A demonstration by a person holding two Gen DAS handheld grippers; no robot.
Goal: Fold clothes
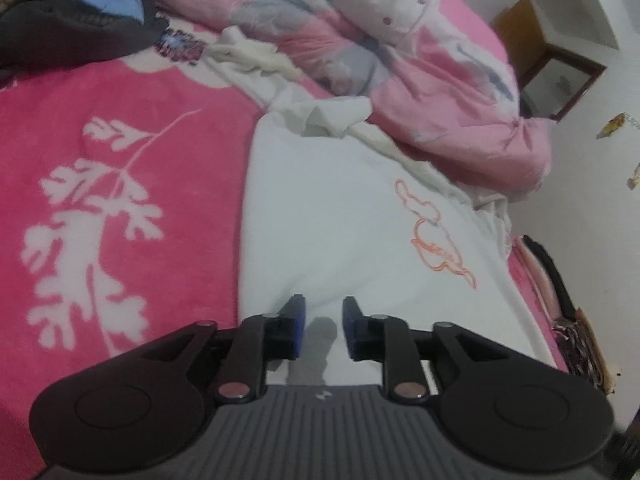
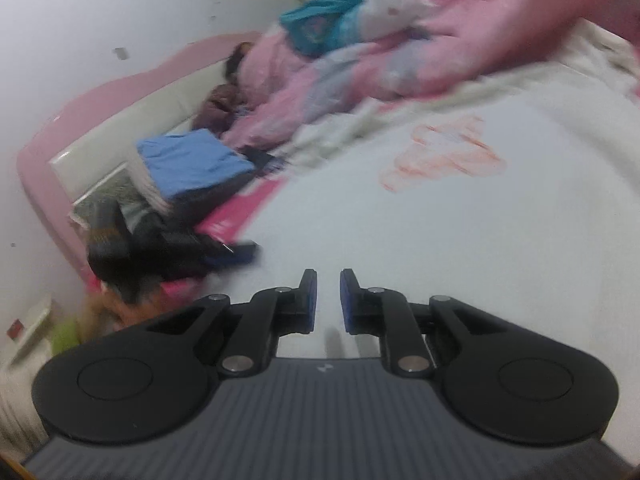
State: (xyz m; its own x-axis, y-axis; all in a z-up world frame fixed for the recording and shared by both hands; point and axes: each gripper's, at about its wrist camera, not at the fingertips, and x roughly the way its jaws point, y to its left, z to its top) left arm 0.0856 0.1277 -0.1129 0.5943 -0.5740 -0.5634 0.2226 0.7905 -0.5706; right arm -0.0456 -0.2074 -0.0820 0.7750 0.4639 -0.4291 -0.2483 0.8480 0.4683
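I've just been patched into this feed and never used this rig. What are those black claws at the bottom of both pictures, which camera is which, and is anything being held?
Each picture comes from a camera on a hand-held gripper, looking along its two fingers. The first shows the left gripper, the second the right gripper. Both are open and hold nothing. Both hover over a white shirt with an orange drawing, spread on a pink blanket on a bed. Behind it lie a rumpled pink quilt and a pile with a blue cloth on top. The right view is blurred.
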